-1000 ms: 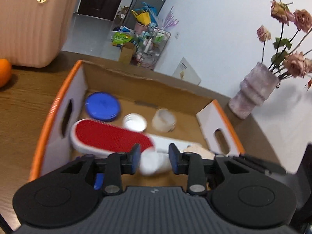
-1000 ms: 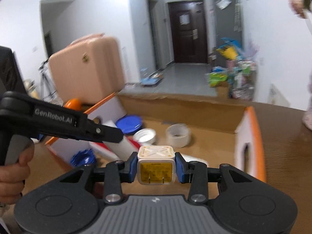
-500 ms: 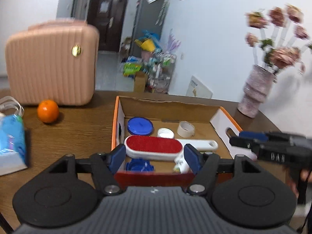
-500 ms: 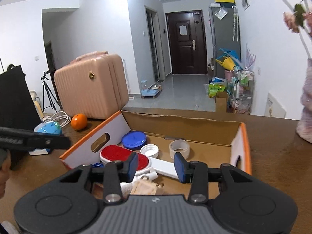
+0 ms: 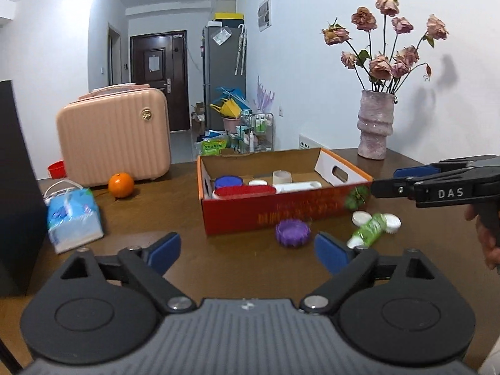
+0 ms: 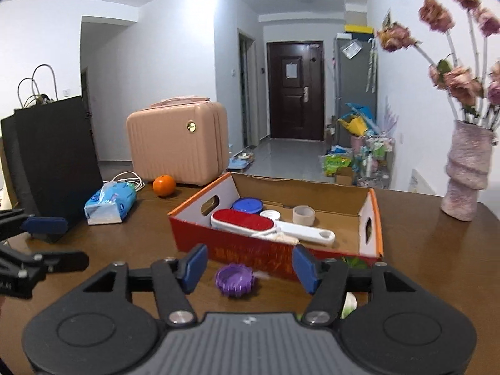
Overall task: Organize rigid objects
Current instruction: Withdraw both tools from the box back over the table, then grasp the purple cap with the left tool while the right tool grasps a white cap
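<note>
Box (image 5: pixel 281 209) beyond both spread, empty grippers' fingers already holds brush (image 6: pixel 243 223), lids and tape; purple lid (image 6: pixel 234 279) between right fingers (image 6: pixel 195 264), green bottle (image 5: pixel 370 228) remain outside.

Right wrist view: green bottle (image 6: pixel 350 303) mostly hidden behind right gripper's finger at 5 o'clock. Left gripper (image 6: pixel 18 256) cut off at 9 o'clock edge. Box (image 6: pixel 250 250) print blurred, unreadable.

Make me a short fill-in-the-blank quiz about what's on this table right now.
The purple lid lies on the table, ____ the cardboard box.
The red lint brush lies ____ the box.
The fruit beside the pink suitcase is an ____.
Both the left gripper and right gripper are ____.

Missing words: outside; inside; orange; open
</note>
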Demonstrator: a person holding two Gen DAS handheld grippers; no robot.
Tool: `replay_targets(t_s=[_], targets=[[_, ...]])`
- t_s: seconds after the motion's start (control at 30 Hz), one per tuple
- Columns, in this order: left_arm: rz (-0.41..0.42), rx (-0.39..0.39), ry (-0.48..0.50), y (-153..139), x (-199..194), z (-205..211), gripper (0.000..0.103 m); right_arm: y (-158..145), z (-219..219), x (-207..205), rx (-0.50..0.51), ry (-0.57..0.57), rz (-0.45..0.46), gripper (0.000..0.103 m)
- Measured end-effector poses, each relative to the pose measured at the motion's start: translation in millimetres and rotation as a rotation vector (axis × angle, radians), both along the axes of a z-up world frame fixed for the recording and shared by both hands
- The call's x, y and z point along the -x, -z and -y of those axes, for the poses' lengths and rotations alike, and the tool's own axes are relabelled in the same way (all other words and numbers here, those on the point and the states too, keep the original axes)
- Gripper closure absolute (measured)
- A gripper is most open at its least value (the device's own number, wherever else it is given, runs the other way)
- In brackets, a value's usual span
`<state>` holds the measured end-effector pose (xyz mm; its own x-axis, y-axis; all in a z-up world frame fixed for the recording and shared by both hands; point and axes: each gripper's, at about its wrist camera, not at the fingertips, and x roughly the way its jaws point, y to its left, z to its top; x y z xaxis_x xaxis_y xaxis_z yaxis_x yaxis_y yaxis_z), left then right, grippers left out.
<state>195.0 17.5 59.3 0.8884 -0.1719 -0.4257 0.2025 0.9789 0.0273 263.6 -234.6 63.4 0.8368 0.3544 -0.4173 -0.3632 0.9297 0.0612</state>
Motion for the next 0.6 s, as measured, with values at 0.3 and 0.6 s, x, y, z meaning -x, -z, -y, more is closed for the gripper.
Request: replay_targets(t_s=[0.3,0.6], targets=[[-0.047,0.071,-0.015,18.5,46.5,7.2,0.004,29.5,19.6,70.5,0.013,0.08,-0.035,0.037],[-0.073,0.07,0.023,22.1,53.3,37.7,0.003,39.7,55.5,96.4,-0.049,0.151,-0.04,0.037]])
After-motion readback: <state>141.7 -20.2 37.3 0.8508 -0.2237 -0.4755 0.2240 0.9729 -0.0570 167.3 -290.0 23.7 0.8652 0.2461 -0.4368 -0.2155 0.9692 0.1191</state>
